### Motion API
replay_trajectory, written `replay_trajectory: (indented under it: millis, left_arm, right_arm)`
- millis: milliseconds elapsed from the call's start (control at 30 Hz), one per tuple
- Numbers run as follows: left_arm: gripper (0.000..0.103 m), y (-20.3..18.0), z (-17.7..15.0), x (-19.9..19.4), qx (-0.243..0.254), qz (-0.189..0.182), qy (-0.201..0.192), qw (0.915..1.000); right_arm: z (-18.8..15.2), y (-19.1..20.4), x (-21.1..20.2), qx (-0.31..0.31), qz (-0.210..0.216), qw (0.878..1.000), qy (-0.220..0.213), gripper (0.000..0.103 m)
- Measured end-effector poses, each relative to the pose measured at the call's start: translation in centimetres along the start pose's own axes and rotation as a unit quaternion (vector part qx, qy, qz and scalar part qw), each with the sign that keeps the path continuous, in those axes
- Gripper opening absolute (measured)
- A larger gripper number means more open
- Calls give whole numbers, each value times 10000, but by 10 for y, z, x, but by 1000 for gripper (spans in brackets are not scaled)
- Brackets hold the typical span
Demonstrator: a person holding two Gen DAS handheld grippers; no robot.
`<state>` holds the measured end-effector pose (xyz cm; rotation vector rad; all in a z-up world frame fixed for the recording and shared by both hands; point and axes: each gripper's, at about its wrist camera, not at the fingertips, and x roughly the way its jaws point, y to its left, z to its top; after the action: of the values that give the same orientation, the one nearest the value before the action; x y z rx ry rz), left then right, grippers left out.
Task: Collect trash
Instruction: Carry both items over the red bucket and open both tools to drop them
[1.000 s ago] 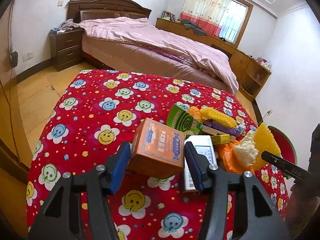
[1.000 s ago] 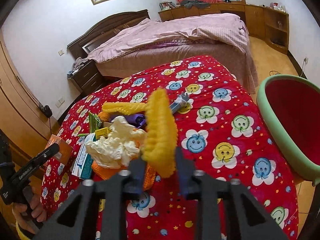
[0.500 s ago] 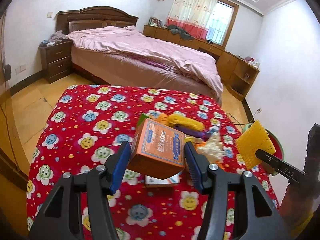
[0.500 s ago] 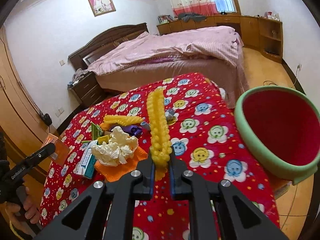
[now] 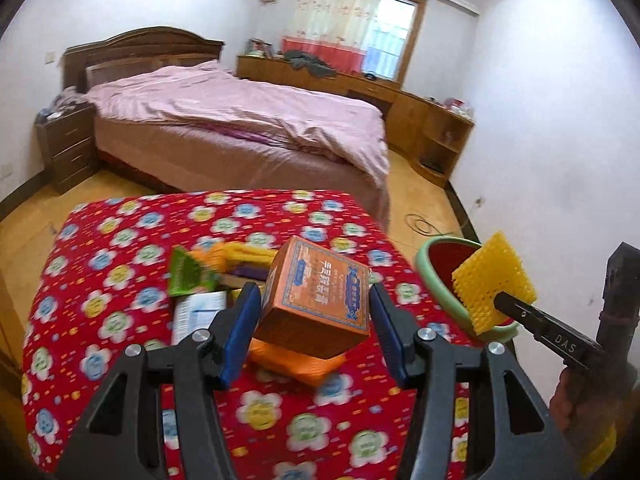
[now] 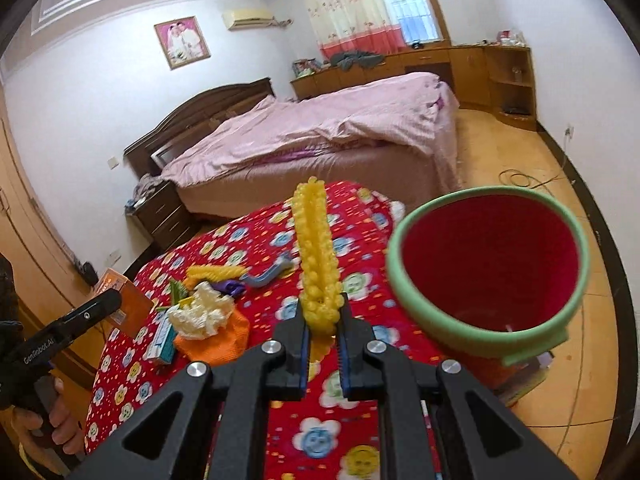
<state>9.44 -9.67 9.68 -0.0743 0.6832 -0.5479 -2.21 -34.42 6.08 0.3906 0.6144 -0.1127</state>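
An orange carton (image 5: 320, 296) hangs above the red flowered tablecloth (image 5: 120, 280), with my left gripper (image 5: 316, 320) shut on it between the blue pads. My right gripper (image 6: 322, 328) is shut on the lower end of a yellow foam net (image 6: 316, 256), which stands upright just left of the bin. The bin (image 6: 452, 334), green-rimmed and red inside, sits off the table's right edge; its rim (image 5: 430, 268) shows behind the foam net (image 5: 494, 280) in the left wrist view. The left gripper and the carton (image 6: 128, 308) appear at the far left of the right wrist view.
A pile lies on the cloth: crumpled white tissue (image 6: 202, 314) on an orange bag (image 6: 218, 338), a green packet (image 5: 188, 274), a blue-white box (image 6: 162, 338), and another yellow net (image 6: 214, 272). A pink-covered bed (image 5: 240, 128) stands beyond, and a cable (image 6: 520, 178) lies on the floor.
Both grippers rose and swung right with their loads. The foam net went from over the pile to beside the bin, which now looms larger. The carton sits higher above the pile.
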Motion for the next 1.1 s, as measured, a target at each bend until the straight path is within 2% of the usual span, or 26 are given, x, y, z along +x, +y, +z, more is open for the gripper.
replay_trajectory:
  millis: [300, 733, 1100]
  left_arm:
    - [56, -67, 14, 43, 396, -405, 187, 9982]
    - [56, -153, 11, 136, 738, -955, 626, 9907]
    - [57, -187, -3, 188, 908, -1059, 1031, 9848]
  right_arm:
    - [7, -57, -6, 411, -315, 9986, -126, 13]
    - [14, -140, 6, 855, -841, 9927, -126, 13]
    - [14, -175, 18, 876, -1171, 9892, -62, 15]
